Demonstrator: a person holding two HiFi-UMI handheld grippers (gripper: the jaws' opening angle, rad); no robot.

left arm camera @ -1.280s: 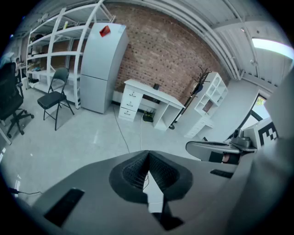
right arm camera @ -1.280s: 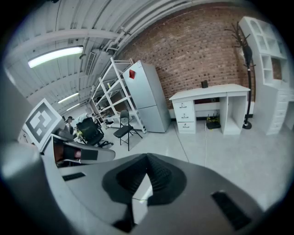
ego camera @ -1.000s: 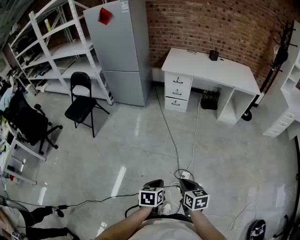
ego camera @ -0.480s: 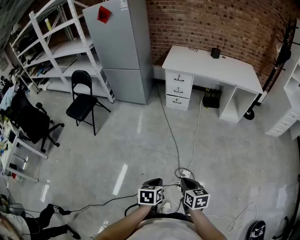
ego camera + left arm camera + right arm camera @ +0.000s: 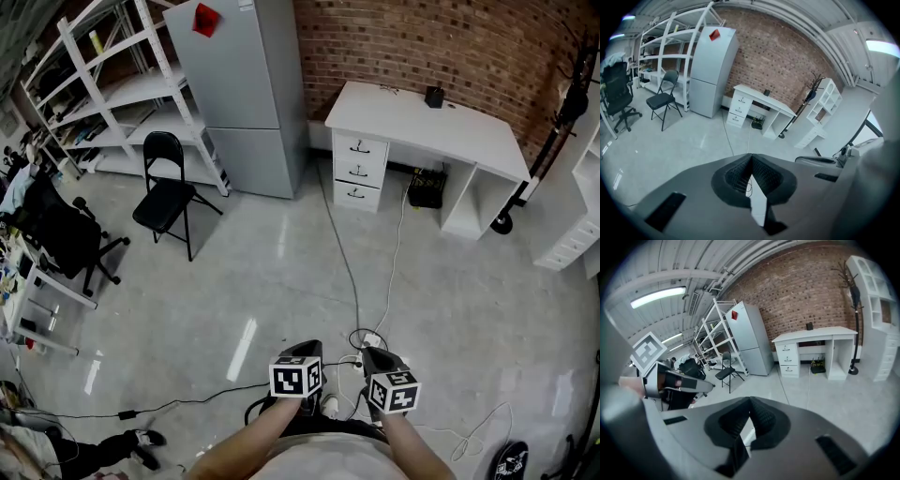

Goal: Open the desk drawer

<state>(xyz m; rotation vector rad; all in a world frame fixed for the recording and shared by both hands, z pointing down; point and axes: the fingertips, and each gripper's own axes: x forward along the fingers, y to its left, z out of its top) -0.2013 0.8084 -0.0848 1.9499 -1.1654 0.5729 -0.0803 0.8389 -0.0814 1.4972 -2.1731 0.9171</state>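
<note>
- Grippers low in head view, side by side: left gripper [image 5: 308, 347] and right gripper [image 5: 374, 354], both pointing toward the far wall.
- Left gripper view: jaws clenched, ribbed pads meeting at the tips, nothing between them. Only floor [image 5: 234, 281] shows through the slit below the tips.
- Right gripper view: jaws likewise pressed together and empty. The left gripper shows at that view's left edge.
- white desk [image 5: 427, 127] stands far across the room against the brick wall [image 5: 441, 42], well apart from both grippers.
- drawer stack [image 5: 359, 171] sits under the desk's left end as the head view has it. Three drawers one above another, each with a dark handle. All fronts flush, none pulled out.
- small black object [image 5: 433, 97] on the desktop near the wall; cannot tell what it is.
- black box [image 5: 427, 187] on the floor in the desk's open knee space, just right of the drawers.
- grey refrigerator [image 5: 246, 94] left of the desk, red tag [image 5: 205, 21] on its upper door. white shelving [image 5: 112, 94] further left.
- black folding chair [image 5: 169, 192] in front of the shelving; office chair [image 5: 56, 239] near the left edge.
- cables [image 5: 345, 258] run across the floor from the desk area to a power strip [image 5: 370, 339] just ahead of the grippers.
- coat stand [image 5: 562, 98] and white cubby unit [image 5: 574, 230] to the right of the desk.
</note>
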